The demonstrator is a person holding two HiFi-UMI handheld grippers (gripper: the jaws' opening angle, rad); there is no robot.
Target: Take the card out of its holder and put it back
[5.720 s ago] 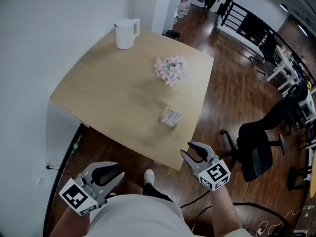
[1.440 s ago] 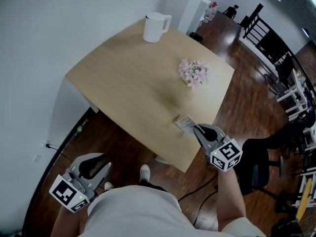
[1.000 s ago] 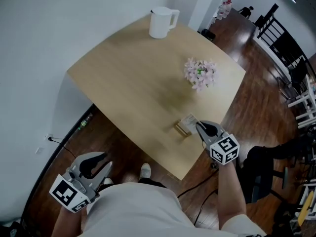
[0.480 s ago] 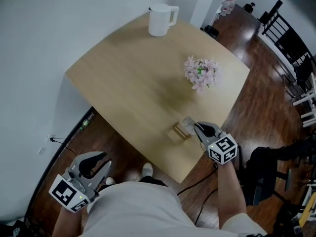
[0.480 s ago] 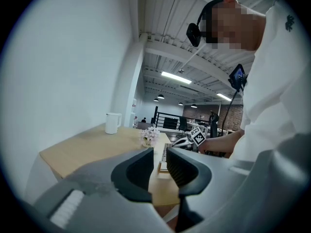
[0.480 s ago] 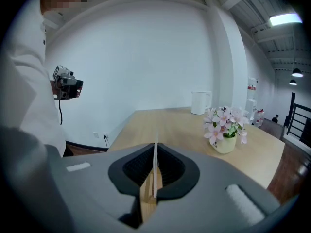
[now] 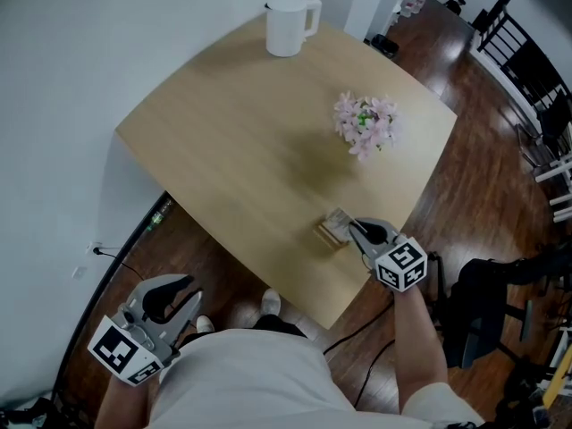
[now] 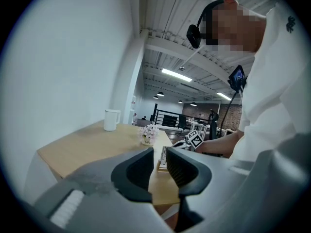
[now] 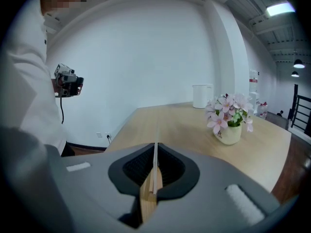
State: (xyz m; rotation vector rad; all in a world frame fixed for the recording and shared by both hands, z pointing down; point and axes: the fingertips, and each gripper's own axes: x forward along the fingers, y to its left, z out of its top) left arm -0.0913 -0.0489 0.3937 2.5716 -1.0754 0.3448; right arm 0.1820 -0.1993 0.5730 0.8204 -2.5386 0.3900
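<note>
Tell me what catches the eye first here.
The right tool, shut on the thin card at its wooden holder by the table's near edge. Next, pink flowers mid-table and a white jug at the far corner; the left tool hangs open below.

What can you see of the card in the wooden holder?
The card is thin, pale and stiff-looking, seen edge-on in the right gripper view. It stands upright in a light wooden holder near the table edge closest to the person. The right gripper is shut on it. Any print is too small to read.
</note>
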